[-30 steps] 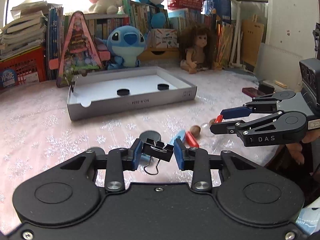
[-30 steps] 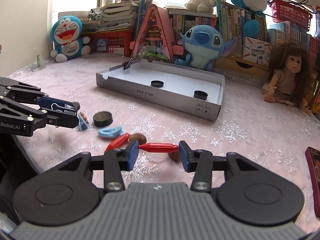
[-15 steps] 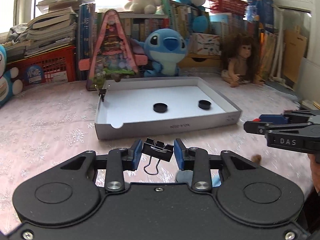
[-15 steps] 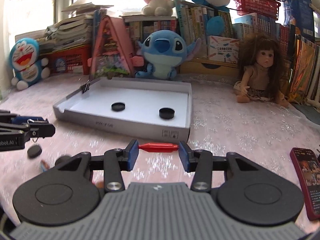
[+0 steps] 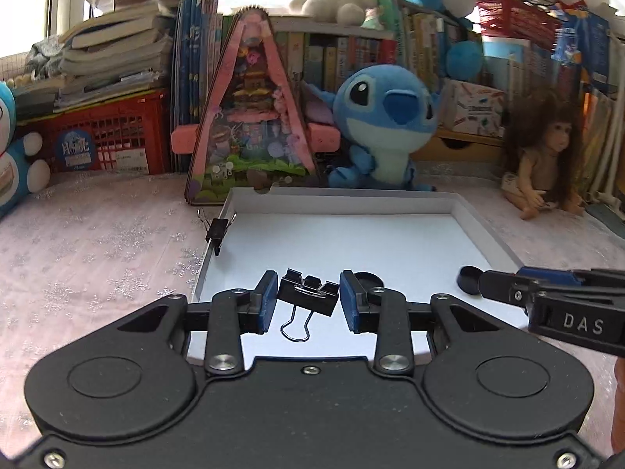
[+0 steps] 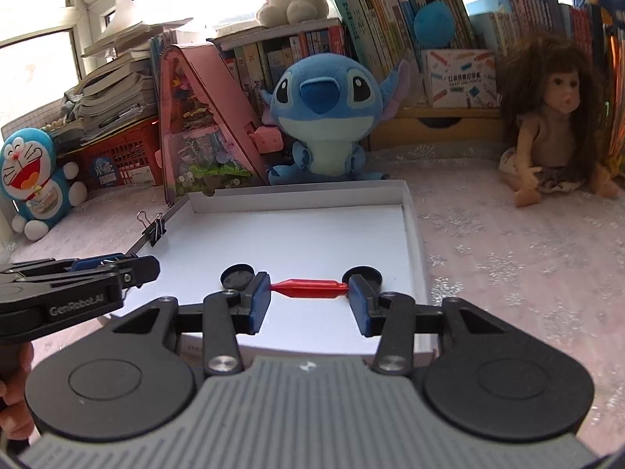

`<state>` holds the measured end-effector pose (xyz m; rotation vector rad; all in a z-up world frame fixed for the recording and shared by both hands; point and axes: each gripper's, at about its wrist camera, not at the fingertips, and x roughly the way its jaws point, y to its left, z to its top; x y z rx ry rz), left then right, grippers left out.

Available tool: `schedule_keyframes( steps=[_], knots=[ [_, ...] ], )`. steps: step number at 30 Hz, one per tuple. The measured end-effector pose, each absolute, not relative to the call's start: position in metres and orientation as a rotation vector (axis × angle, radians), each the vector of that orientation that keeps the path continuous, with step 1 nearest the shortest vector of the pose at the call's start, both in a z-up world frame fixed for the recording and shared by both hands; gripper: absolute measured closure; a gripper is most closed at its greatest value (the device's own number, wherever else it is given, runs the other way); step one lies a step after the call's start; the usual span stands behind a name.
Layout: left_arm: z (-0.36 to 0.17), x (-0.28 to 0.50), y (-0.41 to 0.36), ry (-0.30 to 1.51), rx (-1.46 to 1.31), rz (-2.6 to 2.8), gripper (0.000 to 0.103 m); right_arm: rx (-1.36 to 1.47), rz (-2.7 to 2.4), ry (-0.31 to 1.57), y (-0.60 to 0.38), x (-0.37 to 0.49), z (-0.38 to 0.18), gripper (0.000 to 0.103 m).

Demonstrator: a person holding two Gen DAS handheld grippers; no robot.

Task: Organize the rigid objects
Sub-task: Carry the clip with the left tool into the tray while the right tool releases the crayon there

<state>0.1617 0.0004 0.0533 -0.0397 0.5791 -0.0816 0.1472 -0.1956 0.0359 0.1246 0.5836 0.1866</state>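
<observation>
My left gripper (image 5: 308, 300) is shut on a black binder clip (image 5: 308, 296) and holds it over the near part of the white box lid (image 5: 480, 230). My right gripper (image 6: 309, 301) is shut on a red spindle-shaped piece (image 6: 308, 287), held endwise between its pads above the same lid (image 6: 411, 226). Two black discs lie in the lid (image 6: 236, 276) (image 6: 365, 274). Another binder clip (image 5: 217, 230) is clamped on the lid's left wall. The right gripper shows side-on in the left wrist view (image 5: 508, 287); the left gripper shows in the right wrist view (image 6: 117, 269).
A Stitch plush (image 5: 386, 125), a pink triangular toy house (image 5: 250, 117) and a doll (image 5: 543, 164) stand behind the lid. Books and a red crate (image 5: 105, 136) line the back. A Doraemon toy (image 6: 31, 179) sits far left on the pink cloth.
Both grippers moved forward from the cloth's near edge to above the box lid, each carrying its object. The loose items on the cloth dropped out of view.
</observation>
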Motion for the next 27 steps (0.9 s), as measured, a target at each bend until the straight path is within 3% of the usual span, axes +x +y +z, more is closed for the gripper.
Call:
schedule_keyframes(
  steps=[27],
  knots=[
    [0.008, 0.216, -0.014, 0.666, -0.019, -0.021, 0.071, -0.016, 0.156, 0.683, -0.161, 0.204, -0.001, 0.054]
  ],
)
